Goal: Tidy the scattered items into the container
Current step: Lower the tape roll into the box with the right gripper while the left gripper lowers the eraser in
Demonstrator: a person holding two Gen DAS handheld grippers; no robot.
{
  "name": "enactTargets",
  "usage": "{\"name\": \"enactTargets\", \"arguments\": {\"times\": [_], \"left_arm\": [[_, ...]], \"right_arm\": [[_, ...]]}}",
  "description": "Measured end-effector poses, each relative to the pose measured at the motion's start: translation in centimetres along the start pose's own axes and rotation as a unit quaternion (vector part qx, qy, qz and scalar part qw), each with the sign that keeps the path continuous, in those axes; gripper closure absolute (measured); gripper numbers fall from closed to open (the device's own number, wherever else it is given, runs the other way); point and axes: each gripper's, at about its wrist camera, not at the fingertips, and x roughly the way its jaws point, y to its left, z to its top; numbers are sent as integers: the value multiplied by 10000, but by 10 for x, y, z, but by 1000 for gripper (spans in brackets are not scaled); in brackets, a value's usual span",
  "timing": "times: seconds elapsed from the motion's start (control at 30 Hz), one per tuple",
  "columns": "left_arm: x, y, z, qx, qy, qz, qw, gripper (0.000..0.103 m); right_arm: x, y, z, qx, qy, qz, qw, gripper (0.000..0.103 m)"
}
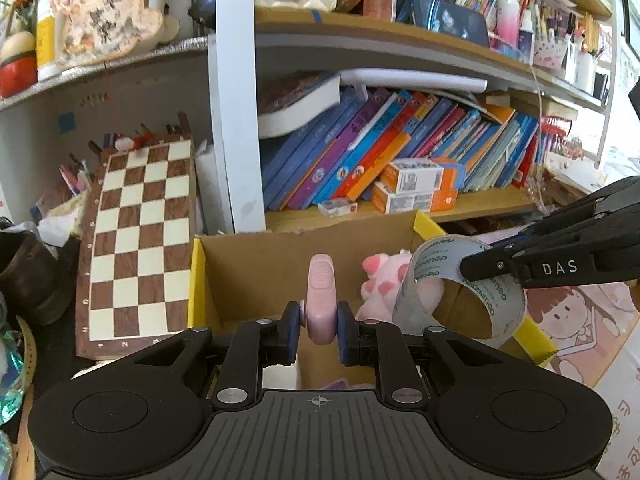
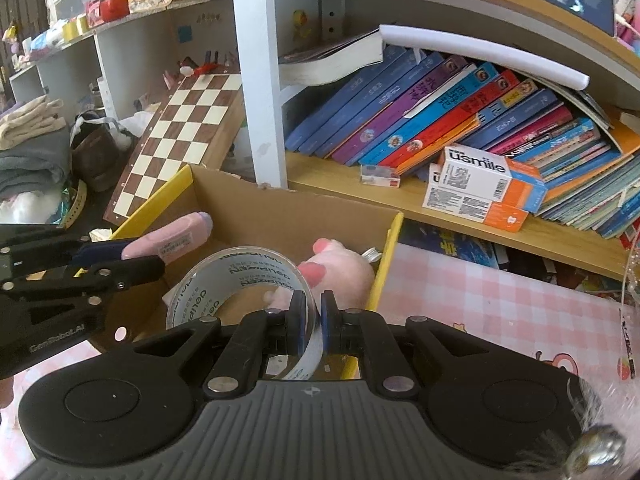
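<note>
The cardboard box [image 1: 256,276] with yellow-edged flaps sits on the surface in front of the bookshelf [image 2: 360,184], and a pink plush toy [image 1: 380,284] already lies inside it against the right wall. Your left tongs [image 1: 320,326] pinch a pink oblong gadget [image 1: 320,300] (what it is exactly, I cannot tell) and hold it above the box's open top. Your right tongs [image 2: 313,322] are clamped on the wall of a clear tape roll [image 2: 240,280], held over the box beside the plush toy. A chessboard [image 1: 140,240] leans just left of the box.
</note>
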Motion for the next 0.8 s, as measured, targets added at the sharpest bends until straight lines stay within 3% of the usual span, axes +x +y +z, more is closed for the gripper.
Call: {"name": "enactTargets", "arguments": {"times": [0.57,0.8], "left_arm": [[58,14,4,294,797,121,9963,86],[70,15,5,299,954,188,9948,85]], "right_arm": [[52,17,4,-583,314,192,9976,95],[63,18,2,-638,420,276,9967,95]]}}
